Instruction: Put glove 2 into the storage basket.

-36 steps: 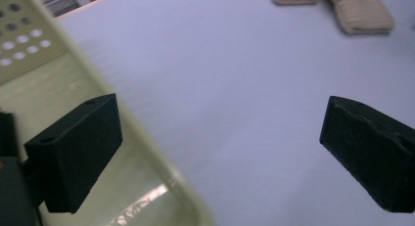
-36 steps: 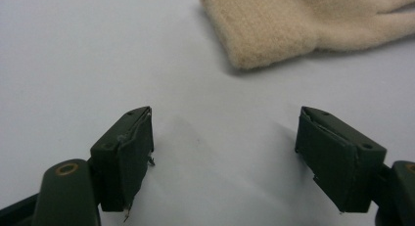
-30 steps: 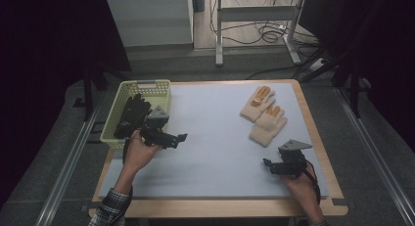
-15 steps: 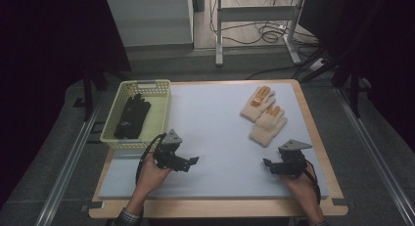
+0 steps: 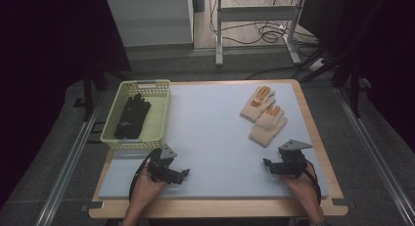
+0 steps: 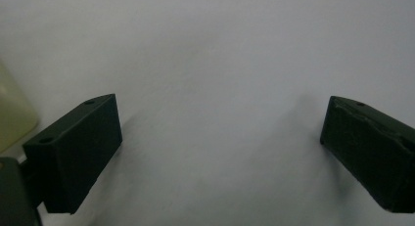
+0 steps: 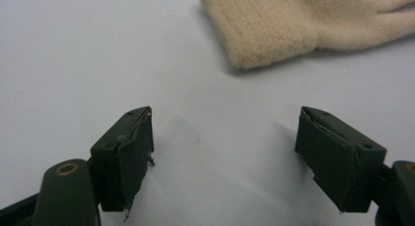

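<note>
Basket (image 5: 159,119) of pale yellow-green plastic sits at the table's far left corner, its slotted walls upright. Inside it we note a pair of black gloves (image 5: 132,116), lying lengthwise along the basket floor.

Two cream knit gloves (image 5: 264,114) lie on the table toward the far right corner, side by side and touching, with orange patches on the fingers of the farther one. In the right gripper view the cuff of the nearer cream glove (image 7: 274,33) lies just ahead of the jaws, apart from them.

Left gripper (image 5: 185,174) rests low near the table's near left corner, just in front of the basket's near wall; its jaws stand wide apart with bare mat between them. Right gripper (image 5: 266,163) sits near the near right corner, jaws likewise spread wide and gripping nothing, pointed toward the table's middle.

We record the table (image 5: 205,206) as a wooden board covered by a pale blue-grey mat (image 5: 210,133). Beyond its far edge are a grey floor, a white cabinet (image 5: 151,20), a metal frame (image 5: 254,20) and coiled cables (image 5: 274,35). Dark curtains close off both sides.
</note>
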The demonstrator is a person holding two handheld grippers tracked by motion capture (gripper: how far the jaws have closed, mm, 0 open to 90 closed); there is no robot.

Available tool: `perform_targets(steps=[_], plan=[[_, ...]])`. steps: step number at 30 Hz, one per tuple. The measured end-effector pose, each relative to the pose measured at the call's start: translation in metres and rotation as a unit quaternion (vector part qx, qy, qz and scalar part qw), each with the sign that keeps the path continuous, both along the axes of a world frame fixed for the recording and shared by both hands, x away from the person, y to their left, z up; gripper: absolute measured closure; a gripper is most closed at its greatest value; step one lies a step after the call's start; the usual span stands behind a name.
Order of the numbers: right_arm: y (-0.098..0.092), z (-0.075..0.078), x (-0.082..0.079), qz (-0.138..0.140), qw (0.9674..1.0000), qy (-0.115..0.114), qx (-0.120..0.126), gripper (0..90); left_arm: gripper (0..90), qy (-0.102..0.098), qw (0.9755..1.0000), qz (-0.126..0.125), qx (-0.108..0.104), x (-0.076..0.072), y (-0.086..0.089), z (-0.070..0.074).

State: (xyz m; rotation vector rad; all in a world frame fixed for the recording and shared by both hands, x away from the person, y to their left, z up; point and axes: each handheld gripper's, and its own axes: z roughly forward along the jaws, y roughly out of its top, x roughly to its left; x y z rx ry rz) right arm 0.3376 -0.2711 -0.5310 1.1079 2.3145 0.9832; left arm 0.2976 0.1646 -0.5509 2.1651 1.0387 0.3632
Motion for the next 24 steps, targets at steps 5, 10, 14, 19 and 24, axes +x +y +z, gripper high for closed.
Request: perform_targets(steps=[5,10,14,19,24], plan=[[0.000,0.000,0.000,0.000,1.0000,-0.001,-0.001,21.8,2.0,-0.002,1.0000,0.001,0.001,0.000,0.000,0.000],[0.001,0.000,0.000,-0.013,0.9999,0.000,-0.006,17.7,2.0,-0.002,1.0000,0.001,0.001,0.000,0.000,-0.001],[0.002,0.001,-0.001,-0.019,0.9998,0.001,-0.006,18.8,2.0,-0.003,1.0000,0.001,0.001,0.000,0.000,-0.001],[0.001,0.010,0.004,-0.017,0.9998,0.010,0.011,22.9,2.1,-0.002,1.0000,0.001,0.001,0.000,0.000,-0.001],[-0.005,0.024,0.019,-0.026,0.9993,0.006,0.025,25.0,2.1,-0.002,1.0000,0.001,0.000,0.000,0.000,-0.001]])
